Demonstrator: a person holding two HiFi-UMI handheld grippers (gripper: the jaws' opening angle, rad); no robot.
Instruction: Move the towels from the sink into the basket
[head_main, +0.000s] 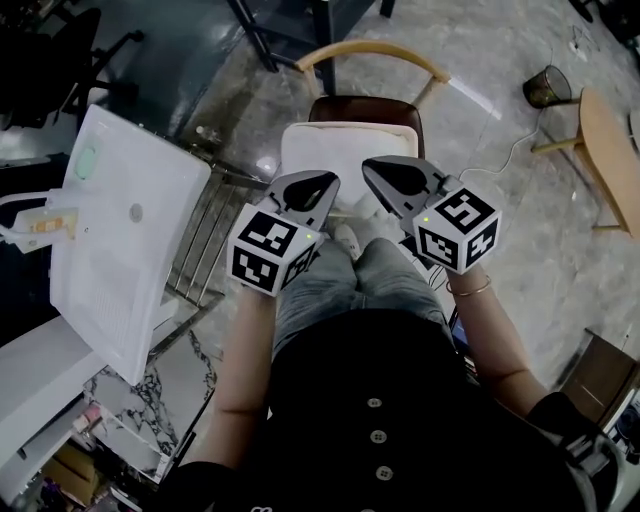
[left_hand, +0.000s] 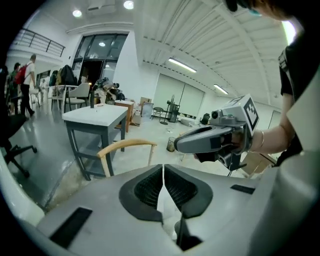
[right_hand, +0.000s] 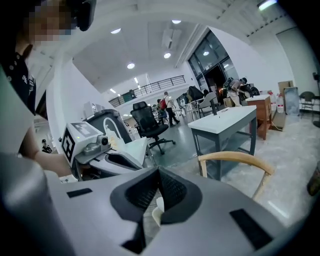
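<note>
Both grippers are held up side by side in front of the person's body. My left gripper (head_main: 305, 187) (left_hand: 163, 168) is shut, with nothing between its pads. Just to its right, my right gripper (head_main: 385, 177) (right_hand: 159, 173) is also shut and holds nothing. Each shows from the side in the other's gripper view, the right gripper (left_hand: 179, 145) and the left gripper (right_hand: 137, 165). Below them is a white rectangular thing (head_main: 345, 150) on a wooden chair (head_main: 368, 50); I cannot tell whether it is the basket. The white sink (head_main: 120, 240) lies at the left. No towel shows in any view.
A metal rack (head_main: 200, 250) stands between the sink and the person's legs. The chair's curved wooden back (left_hand: 127, 145) (right_hand: 235, 159) is ahead. Beyond it stands a grey table (left_hand: 95, 117). A black bin (head_main: 548, 87) and a round wooden table (head_main: 605, 150) are at the far right.
</note>
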